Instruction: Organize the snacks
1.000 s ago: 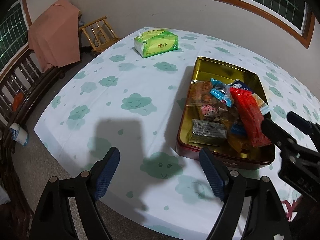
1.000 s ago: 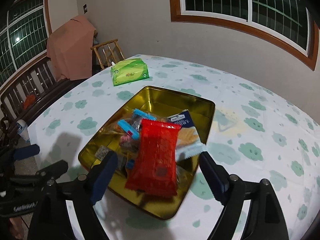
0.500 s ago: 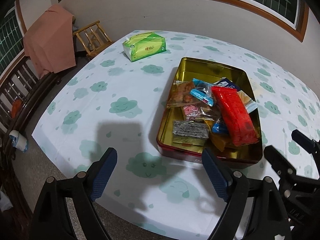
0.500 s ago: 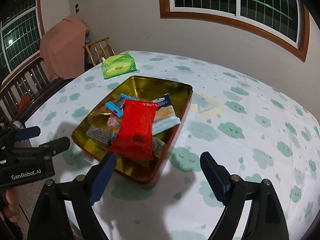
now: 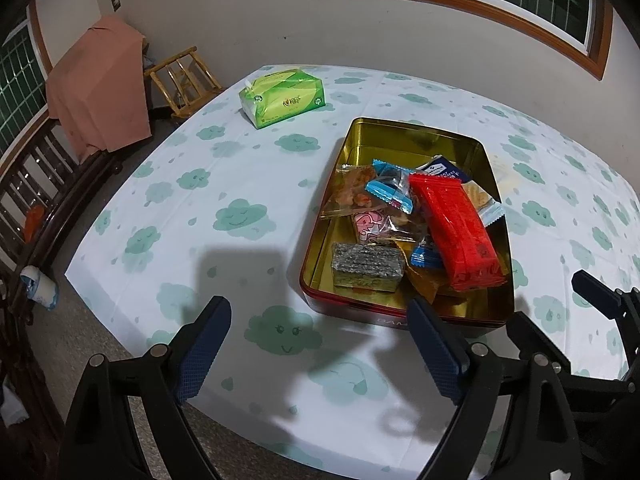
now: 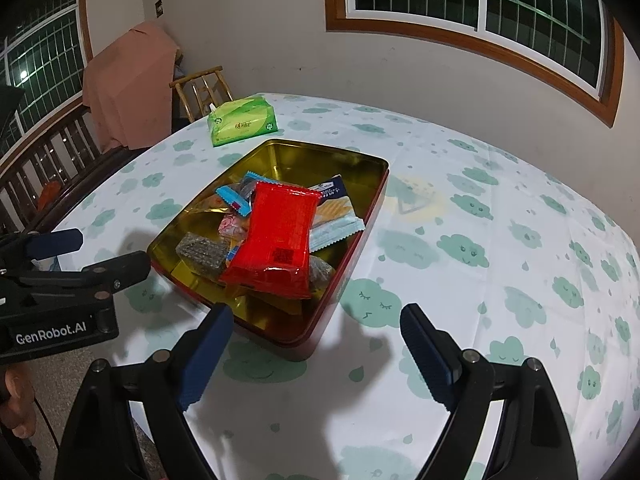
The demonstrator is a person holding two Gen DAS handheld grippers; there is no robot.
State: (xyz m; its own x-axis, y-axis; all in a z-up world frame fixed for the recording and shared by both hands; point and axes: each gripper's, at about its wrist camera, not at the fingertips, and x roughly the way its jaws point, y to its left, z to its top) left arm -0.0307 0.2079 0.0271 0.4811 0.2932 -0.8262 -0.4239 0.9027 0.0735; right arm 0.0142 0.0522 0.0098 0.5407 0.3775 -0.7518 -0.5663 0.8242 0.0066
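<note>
A gold tin (image 5: 472,148) with a red outer wall sits on the cloud-print tablecloth (image 5: 240,184). It holds a loose pile of snacks. A red packet (image 5: 452,224) lies on top. Under and beside it are a blue-ended wrapper (image 5: 388,190), a clear bag of orange pieces (image 5: 352,194), a pink-and-white packet (image 5: 368,226), a grey-green block (image 5: 366,266) and a wafer packet (image 6: 332,216). The far end of the tin is bare. A green tissue pack (image 5: 282,98) lies well apart, near the far edge.

Lower snacks are mostly covered and hard to make out.

The left gripper (image 5: 320,354) is opening wide, nothing between its jaws. The right gripper (image 6: 314,358) stands wide over the tin's near corner, gripping nothing.
</note>
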